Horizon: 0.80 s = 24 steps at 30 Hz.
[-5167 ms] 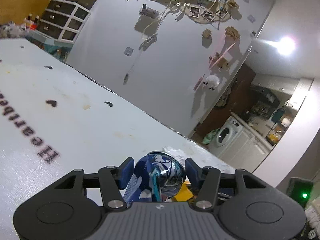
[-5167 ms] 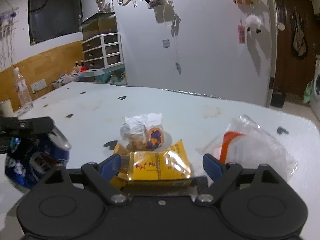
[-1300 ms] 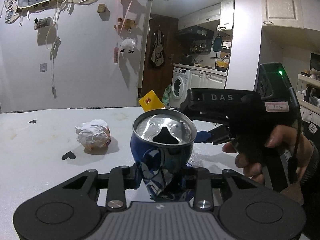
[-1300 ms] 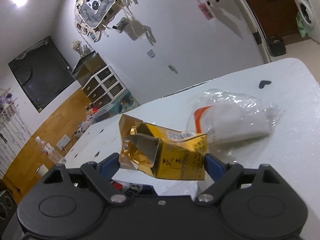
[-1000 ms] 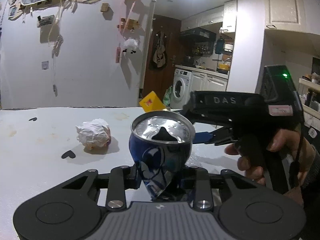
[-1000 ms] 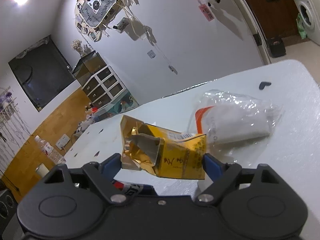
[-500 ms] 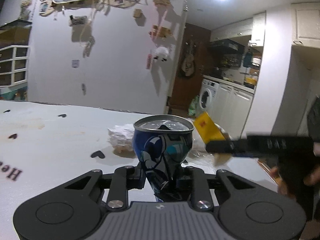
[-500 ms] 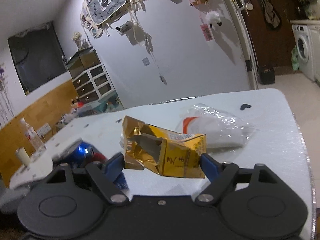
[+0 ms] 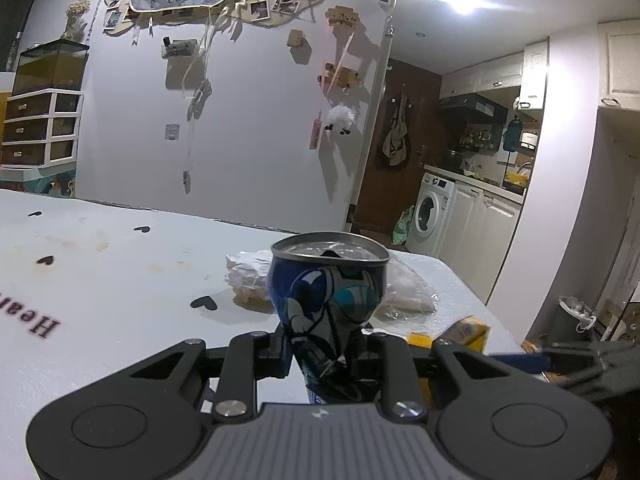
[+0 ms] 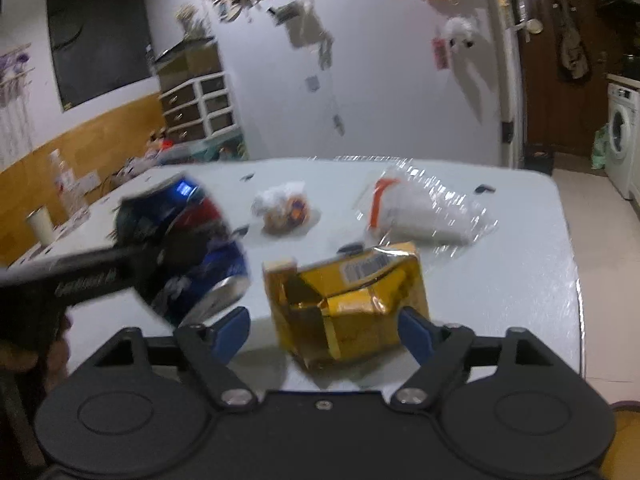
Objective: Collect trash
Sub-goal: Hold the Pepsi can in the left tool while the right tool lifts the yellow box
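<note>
My left gripper (image 9: 324, 354) is shut on a crushed blue can (image 9: 328, 292), held upright over the white table (image 9: 100, 280). In the right wrist view the can (image 10: 200, 240) hangs at the left. A crumpled gold carton (image 10: 348, 292) sits tilted between the jaws of my right gripper (image 10: 322, 330), which are opening. The right pad touches it; the left pad stands apart from it. On the table beyond lie a paper ball (image 10: 284, 208) and a clear plastic bag (image 10: 424, 208). In the left wrist view the carton (image 9: 466, 330) shows low on the right.
The table's right edge (image 10: 572, 280) is close to the carton, with tiled floor beyond. A small bin with a white liner (image 9: 572, 316) stands on the floor at the right. A washing machine (image 9: 432, 212) and cabinets are further back.
The right gripper has rolled level and shifted; its left pad has come off the carton, which now tilts. The left gripper has turned left with the can still pinched.
</note>
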Tool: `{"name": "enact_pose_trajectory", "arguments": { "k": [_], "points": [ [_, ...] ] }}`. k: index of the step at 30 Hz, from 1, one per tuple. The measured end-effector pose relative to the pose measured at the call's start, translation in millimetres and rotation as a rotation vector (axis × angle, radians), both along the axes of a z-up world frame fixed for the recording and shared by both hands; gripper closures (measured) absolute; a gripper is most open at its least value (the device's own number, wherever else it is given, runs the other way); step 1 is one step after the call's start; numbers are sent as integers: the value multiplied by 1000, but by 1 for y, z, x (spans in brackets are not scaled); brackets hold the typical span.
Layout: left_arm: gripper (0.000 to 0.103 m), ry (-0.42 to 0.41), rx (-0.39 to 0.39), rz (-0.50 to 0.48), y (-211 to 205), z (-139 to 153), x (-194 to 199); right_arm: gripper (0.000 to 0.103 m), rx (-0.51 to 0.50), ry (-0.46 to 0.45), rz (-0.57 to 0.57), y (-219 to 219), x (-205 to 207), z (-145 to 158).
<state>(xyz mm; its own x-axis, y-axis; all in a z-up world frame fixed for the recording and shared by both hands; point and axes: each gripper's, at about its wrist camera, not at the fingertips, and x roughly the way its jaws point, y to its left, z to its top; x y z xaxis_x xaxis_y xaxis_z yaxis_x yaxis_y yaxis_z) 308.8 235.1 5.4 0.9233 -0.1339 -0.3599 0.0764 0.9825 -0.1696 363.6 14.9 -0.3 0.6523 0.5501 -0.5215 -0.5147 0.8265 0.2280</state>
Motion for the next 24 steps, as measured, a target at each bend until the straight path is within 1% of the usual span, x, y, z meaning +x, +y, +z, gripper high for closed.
{"name": "enact_pose_trajectory", "arguments": {
  "k": [2,4,5,7,9,13,16,17,18,24],
  "points": [
    [77,1,-8,2,2,-1,0,13,36,10,10,-6,-4,-1],
    [77,0,-18,3,4,-1,0,13,61,8,8,-12,-4,0],
    [77,-1,-23,2,5,-1,0,13,47,-2,0,-13,-1,1],
    [77,-2,-29,3,6,-1,0,13,-25,-32,-15,-12,4,2],
    [77,-4,-29,1,6,0,-1,13,-87,-49,-6,-8,8,1],
    [77,-11,-26,-1,6,0,-3,14,-114,-30,3,-3,21,-9],
    [77,-11,-23,1,5,0,-3,19,-112,-28,-8,0,28,-15],
    [77,-12,-19,2,5,0,-3,25,-101,-19,-2,0,30,-16],
    [77,-13,-14,3,4,0,-4,35,-89,-8,7,0,31,-18],
    [77,8,15,47,0,1,-6,36,-93,-22,1,-2,23,-16]
  ]
}}
